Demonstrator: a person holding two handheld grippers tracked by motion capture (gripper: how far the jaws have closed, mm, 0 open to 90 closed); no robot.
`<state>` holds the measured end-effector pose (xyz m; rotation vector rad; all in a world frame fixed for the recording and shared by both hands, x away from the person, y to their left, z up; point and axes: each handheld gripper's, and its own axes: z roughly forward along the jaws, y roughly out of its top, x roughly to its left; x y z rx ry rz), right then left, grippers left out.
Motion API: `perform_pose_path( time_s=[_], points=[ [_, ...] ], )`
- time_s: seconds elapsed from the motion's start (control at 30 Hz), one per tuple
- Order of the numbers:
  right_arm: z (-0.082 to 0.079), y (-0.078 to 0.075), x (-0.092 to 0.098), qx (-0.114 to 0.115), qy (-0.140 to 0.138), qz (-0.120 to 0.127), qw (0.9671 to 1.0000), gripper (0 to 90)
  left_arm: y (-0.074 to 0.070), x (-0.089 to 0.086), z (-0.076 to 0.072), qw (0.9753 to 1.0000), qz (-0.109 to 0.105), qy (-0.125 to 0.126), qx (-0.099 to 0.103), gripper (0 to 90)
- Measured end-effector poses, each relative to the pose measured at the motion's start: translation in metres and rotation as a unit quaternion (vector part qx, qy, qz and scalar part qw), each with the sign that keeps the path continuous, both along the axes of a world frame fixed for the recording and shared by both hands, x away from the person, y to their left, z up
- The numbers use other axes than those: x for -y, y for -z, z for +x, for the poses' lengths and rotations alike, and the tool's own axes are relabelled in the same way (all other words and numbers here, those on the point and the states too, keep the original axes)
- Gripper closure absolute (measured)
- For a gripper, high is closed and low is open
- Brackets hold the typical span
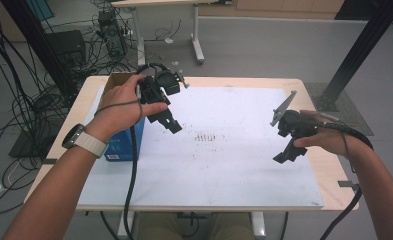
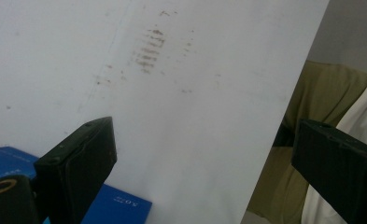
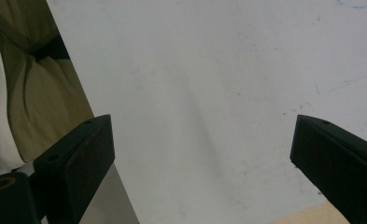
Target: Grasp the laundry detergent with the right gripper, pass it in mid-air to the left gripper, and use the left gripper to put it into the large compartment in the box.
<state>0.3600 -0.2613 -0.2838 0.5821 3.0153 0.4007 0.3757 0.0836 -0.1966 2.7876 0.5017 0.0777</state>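
Your left gripper (image 1: 170, 122) hangs above the white sheet (image 1: 209, 165), just right of the blue box (image 1: 129, 142), tips pointing down toward the sheet's middle. Jaws wide apart, nothing btwn them; in the left gripper view you see bare sheet w/ the brown smudges (image 2: 149, 49) ahead and the box's blue top (image 2: 120, 205) just behind the left jaw. The box sits at the sheet's left edge, partly under your left hand (image 1: 126, 102), an open cardboard flap at its far end.

Your right gripper (image 1: 286, 155) is over the sheet's right part, well apart from the box, tips angled down and inward. Jaws also wide apart, empty; right gripper view looks onto plain sheet (image 3: 209, 93) near its front edge, w/ your trousers (image 3: 36, 93) beyond that edge. The smudges (image 1: 209, 137) lie near the sheet's middle, btwn both grippers.
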Motion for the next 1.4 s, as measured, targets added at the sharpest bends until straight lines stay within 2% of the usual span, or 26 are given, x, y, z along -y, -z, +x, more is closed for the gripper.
perform_pose_path(
  time_s=[0.33,0.53,1.0,1.4],
  points=[
    [0.002,0.001,-0.002,-0.001,0.004,0.002,1.0,6.6,0.007,0.012,-0.01,0.9995,0.004,0.031,-0.001,7.2],
    [0.003,0.004,-0.001,0.003,0.009,0.005,0.9999,6.6,0.012,0.016,-0.012,0.9991,0.011,0.04,-0.006,7.2],
    [0.005,0.003,0.003,0.004,0.013,0.007,0.9999,6.4,0.017,0.03,-0.013,0.9987,0.014,0.049,-0.004,7.2],
    [0.004,0.004,0.004,0.004,0.011,0.007,0.9999,6.4,0.019,0.033,-0.015,0.9987,0.016,0.048,-0.003,7.2]
  ],
)
